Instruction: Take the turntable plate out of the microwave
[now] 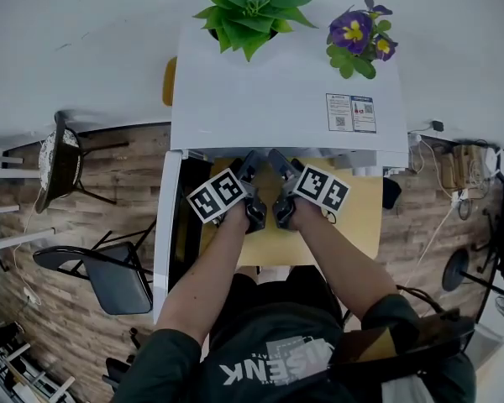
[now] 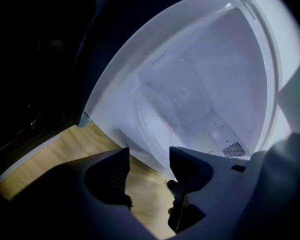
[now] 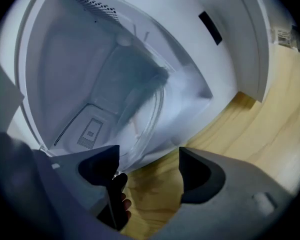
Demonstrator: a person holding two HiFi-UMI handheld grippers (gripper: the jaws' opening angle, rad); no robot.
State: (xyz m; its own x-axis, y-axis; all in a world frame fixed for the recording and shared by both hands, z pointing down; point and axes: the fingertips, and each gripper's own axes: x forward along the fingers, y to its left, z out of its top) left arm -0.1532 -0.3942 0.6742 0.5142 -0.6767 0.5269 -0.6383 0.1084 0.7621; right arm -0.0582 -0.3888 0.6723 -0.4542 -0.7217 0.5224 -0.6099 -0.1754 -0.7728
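Microwave [image 1: 277, 99], white, seen from above on a pale wooden table [image 1: 357, 217]. Carries two pot plants on its top, a green leafy plant [image 1: 250, 7] and a purple-flowered plant [image 1: 361, 36], plus a printed sticker [image 1: 350, 112] near the front right corner. Stands with its door [image 1: 166, 225] swung open to the left.

Left gripper [image 1: 250, 170] and right gripper [image 1: 281, 168] side by side and close together at the mouth of the cavity, both angled downward, tips just under the microwave's front edge in the head view. In the left gripper view, jaws released and well apart, only bare table wood between them, white cavity beyond. In the right gripper view, jaws likewise spread wide and unclenched, wood grain between them, grasping nothing.

Turntable plate [image 3: 142, 109], clear glass, inside the cavity, not yet out. Shows its curved near rim just beyond the tip of the right gripper's left-hand jaw in the right gripper view; touching or apart, cannot tell. Reads only faintly in the left gripper view.

Dark chair [image 1: 109, 275] on the wood-plank floor, left of the table.
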